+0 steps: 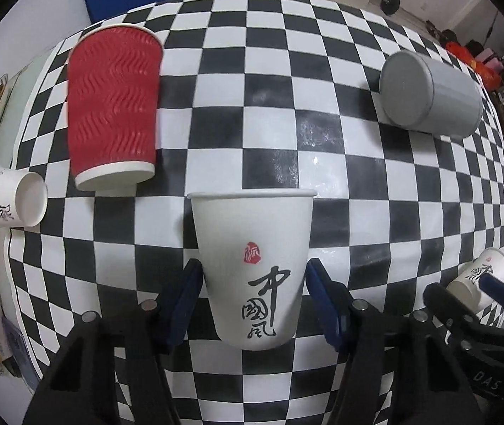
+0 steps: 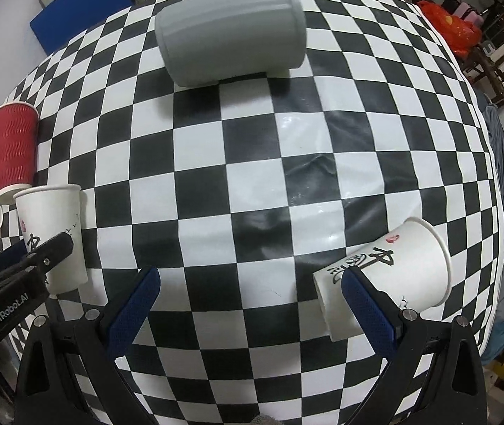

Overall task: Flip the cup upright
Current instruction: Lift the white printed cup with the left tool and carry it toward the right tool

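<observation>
A white paper cup with black calligraphy [image 1: 252, 265] stands upright on the checkered table between the blue pads of my left gripper [image 1: 253, 294]; the pads touch or nearly touch its sides. It also shows in the right wrist view [image 2: 51, 237], with the left gripper [image 2: 39, 258] around it. A second white calligraphy cup [image 2: 390, 276] lies on its side at the right, rim to the right. My right gripper [image 2: 248, 304] is open and empty; its right finger overlaps the lying cup's base. That cup shows small in the left wrist view [image 1: 479, 283].
A red ripple cup [image 1: 113, 106] stands upright at the left. A grey cylindrical container [image 1: 429, 92] lies on its side at the far right. A small white cup [image 1: 11, 198] lies at the table's left edge. Clutter surrounds the table.
</observation>
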### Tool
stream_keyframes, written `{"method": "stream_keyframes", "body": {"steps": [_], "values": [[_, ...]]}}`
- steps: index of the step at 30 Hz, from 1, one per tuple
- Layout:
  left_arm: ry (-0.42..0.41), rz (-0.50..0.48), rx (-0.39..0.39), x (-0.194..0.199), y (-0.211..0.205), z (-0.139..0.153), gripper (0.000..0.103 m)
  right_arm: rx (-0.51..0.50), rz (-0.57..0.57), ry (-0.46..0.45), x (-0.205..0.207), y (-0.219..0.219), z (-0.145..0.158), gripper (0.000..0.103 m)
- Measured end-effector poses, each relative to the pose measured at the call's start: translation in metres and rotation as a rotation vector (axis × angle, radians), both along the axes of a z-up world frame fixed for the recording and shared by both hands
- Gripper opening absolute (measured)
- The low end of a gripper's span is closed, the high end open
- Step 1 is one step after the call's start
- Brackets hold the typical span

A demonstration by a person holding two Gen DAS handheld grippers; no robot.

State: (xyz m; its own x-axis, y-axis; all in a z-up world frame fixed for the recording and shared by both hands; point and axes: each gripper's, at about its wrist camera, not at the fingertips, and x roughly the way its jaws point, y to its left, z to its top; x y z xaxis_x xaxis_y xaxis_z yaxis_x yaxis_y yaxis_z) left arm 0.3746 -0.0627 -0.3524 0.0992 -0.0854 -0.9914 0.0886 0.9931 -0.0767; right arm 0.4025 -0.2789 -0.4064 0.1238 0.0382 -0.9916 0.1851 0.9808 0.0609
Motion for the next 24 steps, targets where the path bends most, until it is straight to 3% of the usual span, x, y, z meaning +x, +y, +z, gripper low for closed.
{"method": "stream_keyframes", "body": {"steps": [7, 12, 19, 24], "values": [[-0.031, 0.015, -0.038, -0.027, 0.014, 0.037, 0.056, 0.013, 0.026, -0.011, -0.009, 0.003, 0.014, 0.103], [-0.002, 0.043, -0.104, -0.066, 0.029, 0.065, 0.056, 0.017, 0.043, -0.018, -0.037, 0.006, 0.031, 0.103], [0.064, 0.058, -0.163, -0.132, 0.03, 0.058, 0.056, -0.011, 0.05, 0.009, -0.103, 0.013, 0.03, 0.103], [0.112, 0.035, -0.183, -0.163, -0.01, 0.042, 0.056, -0.018, 0.009, 0.047, -0.145, 0.004, 0.016, 0.103]]}}
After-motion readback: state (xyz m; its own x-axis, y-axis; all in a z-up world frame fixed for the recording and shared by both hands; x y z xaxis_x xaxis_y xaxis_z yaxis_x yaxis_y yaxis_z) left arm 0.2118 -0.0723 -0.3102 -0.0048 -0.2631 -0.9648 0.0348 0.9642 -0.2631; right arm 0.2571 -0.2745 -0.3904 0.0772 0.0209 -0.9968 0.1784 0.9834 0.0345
